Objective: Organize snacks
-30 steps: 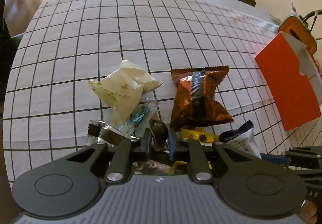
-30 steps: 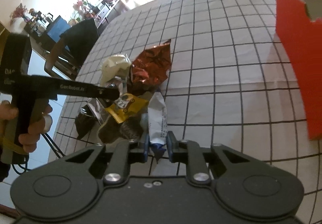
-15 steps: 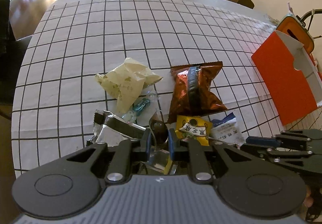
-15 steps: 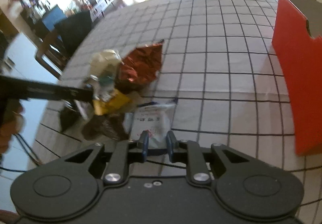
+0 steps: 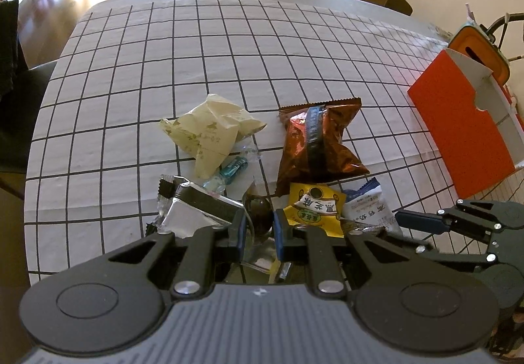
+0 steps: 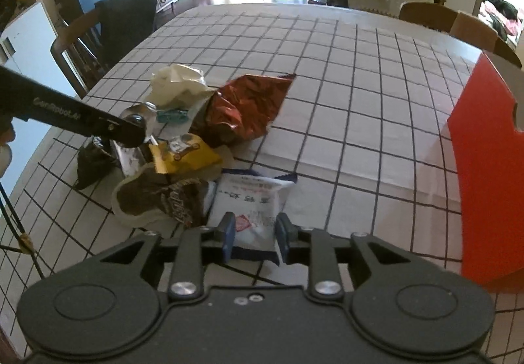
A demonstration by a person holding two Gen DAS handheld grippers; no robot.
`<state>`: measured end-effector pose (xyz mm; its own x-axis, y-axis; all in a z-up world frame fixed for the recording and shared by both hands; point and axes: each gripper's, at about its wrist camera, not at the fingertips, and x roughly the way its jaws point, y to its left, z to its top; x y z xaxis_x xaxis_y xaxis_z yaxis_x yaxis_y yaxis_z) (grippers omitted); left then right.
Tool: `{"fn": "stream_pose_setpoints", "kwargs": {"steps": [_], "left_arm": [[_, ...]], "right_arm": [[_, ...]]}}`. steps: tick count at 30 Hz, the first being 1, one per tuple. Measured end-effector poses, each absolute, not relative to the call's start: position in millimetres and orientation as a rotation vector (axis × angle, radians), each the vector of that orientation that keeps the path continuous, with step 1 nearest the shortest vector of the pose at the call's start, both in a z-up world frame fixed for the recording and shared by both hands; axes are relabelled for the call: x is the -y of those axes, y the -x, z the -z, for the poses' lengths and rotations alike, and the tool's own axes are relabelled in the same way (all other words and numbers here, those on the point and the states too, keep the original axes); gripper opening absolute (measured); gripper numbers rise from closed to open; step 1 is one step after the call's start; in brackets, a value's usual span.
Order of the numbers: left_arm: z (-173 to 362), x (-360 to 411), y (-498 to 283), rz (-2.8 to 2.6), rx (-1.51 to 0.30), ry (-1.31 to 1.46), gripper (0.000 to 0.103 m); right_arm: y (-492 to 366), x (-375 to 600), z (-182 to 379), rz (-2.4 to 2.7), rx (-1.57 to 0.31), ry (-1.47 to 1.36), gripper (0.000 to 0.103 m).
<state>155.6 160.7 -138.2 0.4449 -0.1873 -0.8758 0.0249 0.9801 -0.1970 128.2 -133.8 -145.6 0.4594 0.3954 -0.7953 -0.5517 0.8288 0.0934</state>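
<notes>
A pile of snacks lies on the checked tablecloth [image 5: 131, 69]. My left gripper [image 5: 257, 226] is shut on a dark round sweet in clear wrap [image 5: 258, 213], held over the pile. Around it lie a silver packet [image 5: 196, 210], a cream packet [image 5: 209, 131], a red-brown bag [image 5: 317, 148] and a yellow packet [image 5: 312, 210]. My right gripper [image 6: 255, 234] is open, its jaws on either side of a white and blue packet [image 6: 249, 200] lying flat on the cloth. A brown packet [image 6: 163, 197] lies to its left.
An open orange box [image 5: 461, 135] stands at the right side of the table; it also shows in the right wrist view [image 6: 488, 174]. Chairs [image 6: 98, 30] stand around the table. An orange container [image 5: 478, 49] sits behind the box.
My right gripper has opened and the white and blue packet now lies flat between its jaws. My left gripper has risen a little with the sweet.
</notes>
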Motion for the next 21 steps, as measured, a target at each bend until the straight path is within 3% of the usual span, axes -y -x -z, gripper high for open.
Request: {"fn": "stream_pose_setpoints", "kwargs": {"steps": [3, 6, 12, 17, 21], "left_arm": [[138.2, -161.2, -155.6, 0.137, -1.102, 0.162, 0.017], [138.3, -162.4, -156.1, 0.136, -1.105, 0.163, 0.017], [140.9, -164.5, -157.4, 0.137, -1.113, 0.171, 0.017], [142.4, -164.4, -158.7, 0.139, -1.114, 0.172, 0.017], [143.0, -164.1, -158.9, 0.141, -1.115, 0.17, 0.017]], "right_arm": [[-128.5, 126.1, 148.5, -0.578, -0.902, 0.221, 0.058], [-130.1, 118.1, 151.2, -0.579, -0.918, 0.231, 0.093], [-131.6, 110.0, 161.8, -0.502, -0.891, 0.289, 0.092], [-138.2, 112.6, 166.1, -0.487, -0.91, 0.251, 0.079], [-139.4, 113.0, 169.4, -0.486, -0.895, 0.263, 0.06]]}}
